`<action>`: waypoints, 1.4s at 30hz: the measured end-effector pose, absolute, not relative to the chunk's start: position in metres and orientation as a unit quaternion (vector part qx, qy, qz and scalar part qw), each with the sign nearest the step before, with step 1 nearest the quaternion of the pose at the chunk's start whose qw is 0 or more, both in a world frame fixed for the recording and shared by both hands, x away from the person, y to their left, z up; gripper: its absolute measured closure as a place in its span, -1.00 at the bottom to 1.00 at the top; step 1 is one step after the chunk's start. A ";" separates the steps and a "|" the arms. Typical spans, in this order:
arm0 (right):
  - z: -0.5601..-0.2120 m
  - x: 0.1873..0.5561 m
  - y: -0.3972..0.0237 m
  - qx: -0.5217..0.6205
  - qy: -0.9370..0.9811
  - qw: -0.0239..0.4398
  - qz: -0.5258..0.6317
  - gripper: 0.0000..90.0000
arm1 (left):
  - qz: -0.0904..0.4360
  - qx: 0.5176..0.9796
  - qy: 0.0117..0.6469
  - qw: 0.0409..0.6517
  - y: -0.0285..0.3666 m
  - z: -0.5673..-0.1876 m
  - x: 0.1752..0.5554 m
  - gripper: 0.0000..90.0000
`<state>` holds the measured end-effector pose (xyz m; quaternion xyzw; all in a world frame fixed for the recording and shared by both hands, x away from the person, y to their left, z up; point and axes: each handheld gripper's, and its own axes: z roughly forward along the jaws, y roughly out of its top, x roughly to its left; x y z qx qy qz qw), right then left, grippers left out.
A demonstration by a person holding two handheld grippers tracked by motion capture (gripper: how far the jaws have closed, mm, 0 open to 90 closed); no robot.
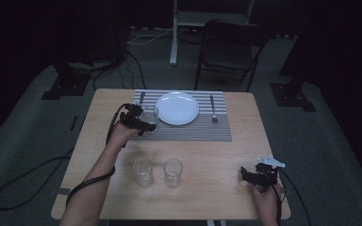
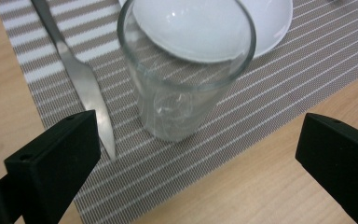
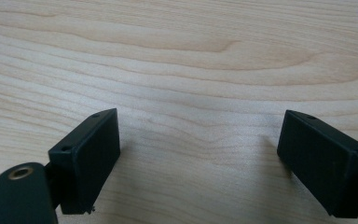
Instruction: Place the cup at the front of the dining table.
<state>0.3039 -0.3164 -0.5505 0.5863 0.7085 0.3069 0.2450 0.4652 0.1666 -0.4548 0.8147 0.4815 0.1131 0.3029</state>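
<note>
My left gripper [image 2: 191,154] is spread wide with the drinking glass [image 2: 184,70] standing upright just ahead between my jaws, on the striped placemat [image 2: 261,88] beside the white plate [image 1: 177,108], while my right gripper [image 3: 198,158] rests spread apart and holding nothing, far from that plate

Your left gripper [image 2: 196,154] has its two black jaws spread wide apart, one low on each side, and they touch nothing. A clear glass [image 2: 182,70] stands upright just ahead of them on the striped mat [image 2: 279,79], with a white plate [image 2: 265,23] right behind it. A shiny knife [image 2: 81,79] lies on the mat beside the glass, and the mat sits on the wooden table [image 2: 256,186].
</note>
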 end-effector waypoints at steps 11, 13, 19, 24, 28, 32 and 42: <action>-0.550 0.304 -0.316 0.587 0.708 0.245 0.307 -0.72 | 0.121 0.820 0.472 0.301 0.184 -0.466 0.445 -0.99; -0.550 0.303 -0.316 0.587 0.708 0.246 0.307 -0.72 | 0.135 0.817 0.479 0.292 0.186 -0.468 0.441 -0.99; -0.550 0.304 -0.316 0.587 0.708 0.246 0.307 -0.72 | 0.146 0.805 0.493 0.296 0.201 -0.477 0.430 -0.99; -0.550 0.304 -0.316 0.587 0.708 0.246 0.307 -0.72 | 0.150 0.800 0.499 0.298 0.216 -0.482 0.418 -0.99; -0.550 0.304 -0.316 0.587 0.708 0.246 0.307 -0.72 | 0.148 0.796 0.507 0.297 0.228 -0.485 0.409 -0.99; -0.550 0.304 -0.316 0.587 0.708 0.246 0.307 -0.72 | 0.155 0.793 0.506 0.304 0.237 -0.489 0.398 -0.99; -0.550 0.304 -0.316 0.587 0.708 0.246 0.307 -0.72 | 0.156 0.781 0.514 0.318 0.257 -0.503 0.370 -0.99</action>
